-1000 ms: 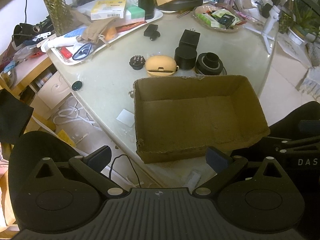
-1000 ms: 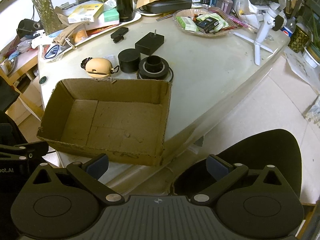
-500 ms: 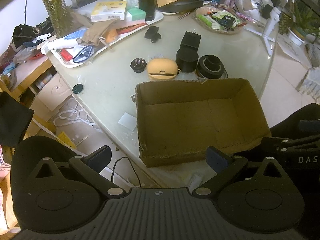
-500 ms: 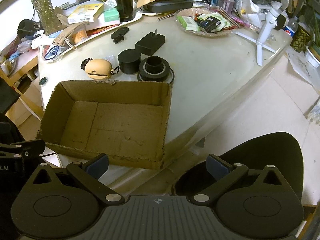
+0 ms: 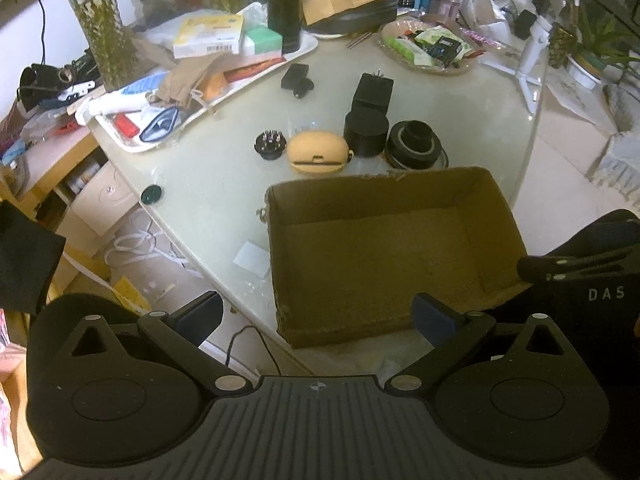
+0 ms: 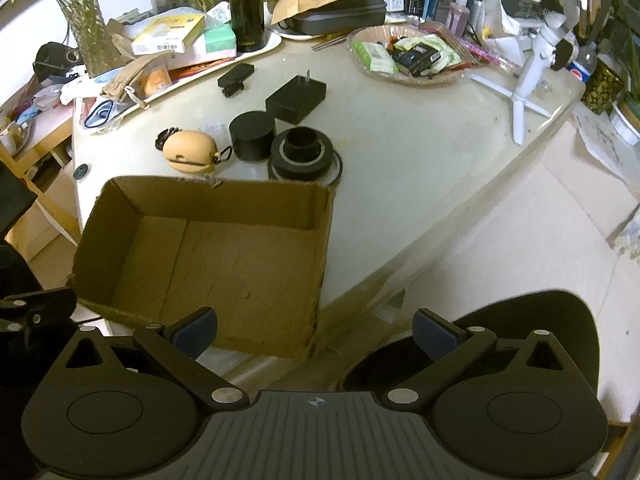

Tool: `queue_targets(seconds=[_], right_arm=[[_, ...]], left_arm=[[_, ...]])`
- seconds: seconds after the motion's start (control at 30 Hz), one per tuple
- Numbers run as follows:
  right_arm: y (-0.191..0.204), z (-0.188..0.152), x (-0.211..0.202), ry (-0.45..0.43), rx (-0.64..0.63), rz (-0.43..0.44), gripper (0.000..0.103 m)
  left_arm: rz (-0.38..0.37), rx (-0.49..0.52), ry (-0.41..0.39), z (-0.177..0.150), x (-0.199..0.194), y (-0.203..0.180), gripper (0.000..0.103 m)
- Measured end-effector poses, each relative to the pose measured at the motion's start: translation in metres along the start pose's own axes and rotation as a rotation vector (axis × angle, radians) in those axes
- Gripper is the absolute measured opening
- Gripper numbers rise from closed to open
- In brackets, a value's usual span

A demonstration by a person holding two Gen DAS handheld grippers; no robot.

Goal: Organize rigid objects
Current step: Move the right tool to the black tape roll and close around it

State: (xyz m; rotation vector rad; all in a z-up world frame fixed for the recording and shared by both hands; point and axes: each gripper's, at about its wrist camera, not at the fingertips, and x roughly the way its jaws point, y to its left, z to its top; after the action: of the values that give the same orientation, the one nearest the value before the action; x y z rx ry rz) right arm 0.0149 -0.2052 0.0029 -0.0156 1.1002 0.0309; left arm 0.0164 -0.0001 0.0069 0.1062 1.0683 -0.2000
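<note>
**Both tongs nearer the table, nothing picked yet**

Closer to the table than a second ago in both views; box (image 5: pixel 384 256) and the row behind it now larger and lower in frame. Otherwise no change: nothing lifted, nothing shifted.

Left gripper (image 5: pixel 318 316) released, jaws wide, holding nothing, hanging over the box's near left corner. Right gripper (image 6: pixel 316 326) likewise spread and bare, off the near right corner, partly past the table edge.

Box bare inside, at the near edge of the table (image 6: pixel 420 152). Just behind its far wall, in a row: small round plug (image 5: pixel 271 145), tan case (image 5: pixel 318 151), black cylinder (image 5: pixel 366 134), tape roll (image 5: pixel 414 145). Farther back, charger (image 5: pixel 373 90) and small black clip (image 5: pixel 296 80).

Meaning, as a judgement: approach only, sorting not begun. Probably a reach over the box next, toward the nearest row.
</note>
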Motion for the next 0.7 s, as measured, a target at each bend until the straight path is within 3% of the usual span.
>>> queue_targets(seconds=[0.37, 0.5, 0.7], right_arm=[[-0.013, 0.027, 0.021, -0.038, -0.008, 0.025, 0.103], [-0.019, 0.037, 0.031, -0.058, -0.003, 0.044, 0.103], [-0.029, 0.056, 0.049, -0.066, 0.01, 0.092, 0.103]], left_arm=[[-0.012, 0.007, -0.111, 0.012, 0.005, 0.006, 0.103], [0.027, 0.011, -0.148, 0.015, 0.012, 0.008, 0.103], [0.032, 0.018, -0.145, 0.024, 0.02, 0.014, 0.103]])
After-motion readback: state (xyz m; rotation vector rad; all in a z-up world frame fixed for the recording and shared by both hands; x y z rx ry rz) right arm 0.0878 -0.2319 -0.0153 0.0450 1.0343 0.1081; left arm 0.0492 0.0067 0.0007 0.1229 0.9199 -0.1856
